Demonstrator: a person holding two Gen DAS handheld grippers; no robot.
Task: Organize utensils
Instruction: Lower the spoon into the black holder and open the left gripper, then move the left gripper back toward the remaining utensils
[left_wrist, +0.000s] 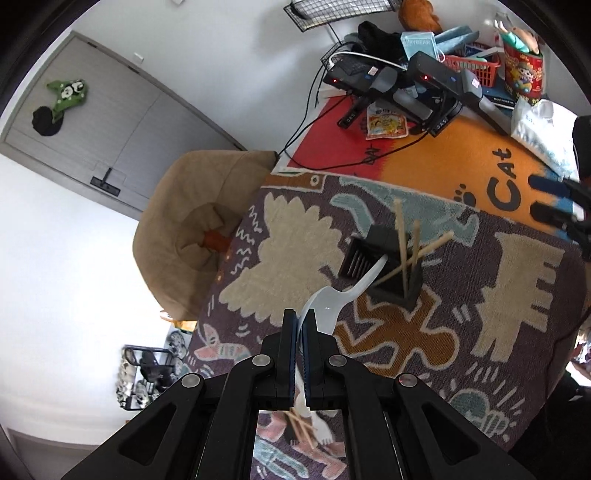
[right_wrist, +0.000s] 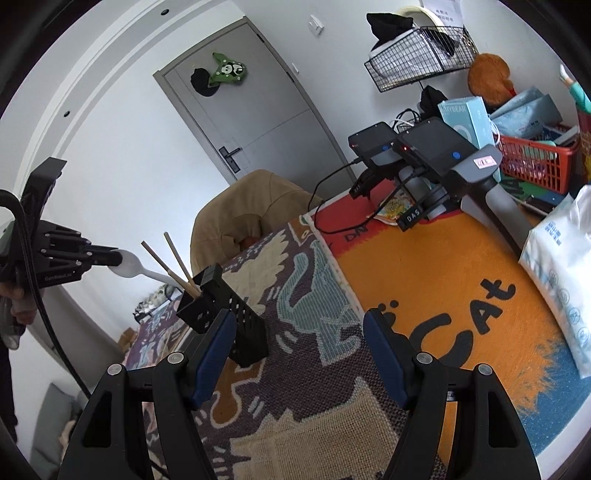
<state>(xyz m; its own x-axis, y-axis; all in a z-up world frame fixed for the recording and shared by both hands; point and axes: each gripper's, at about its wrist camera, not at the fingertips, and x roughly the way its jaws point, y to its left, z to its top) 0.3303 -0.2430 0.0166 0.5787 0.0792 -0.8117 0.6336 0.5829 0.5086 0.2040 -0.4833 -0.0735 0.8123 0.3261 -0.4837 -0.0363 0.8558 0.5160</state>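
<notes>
Between the left gripper's (left_wrist: 300, 325) closed fingers sits the bowl of a white plastic spoon (left_wrist: 332, 299), its handle reaching ahead toward a black slotted holder (left_wrist: 391, 266) already bearing wooden chopsticks (left_wrist: 406, 243). Next, the handle likely needs lowering into a compartment. Rightward, the right gripper (right_wrist: 295, 354) hangs wide, empty, over the patterned tabletop (right_wrist: 332, 424).

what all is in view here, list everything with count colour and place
spoon: 1, white plastic, bowl clamped in left tool, handle toward holder
utensil holder: 1, black, on patterned rug
chopsticks: several, wooden, standing in holder
patterned rug: 1, multicolour, under holder
cat mat: 1, orange and red, behind rug
red basket: 1, far right
tissue pack: 1, white, on mat
door: 1, grey
left tool: shut on spoon
right tool: open, empty
</notes>
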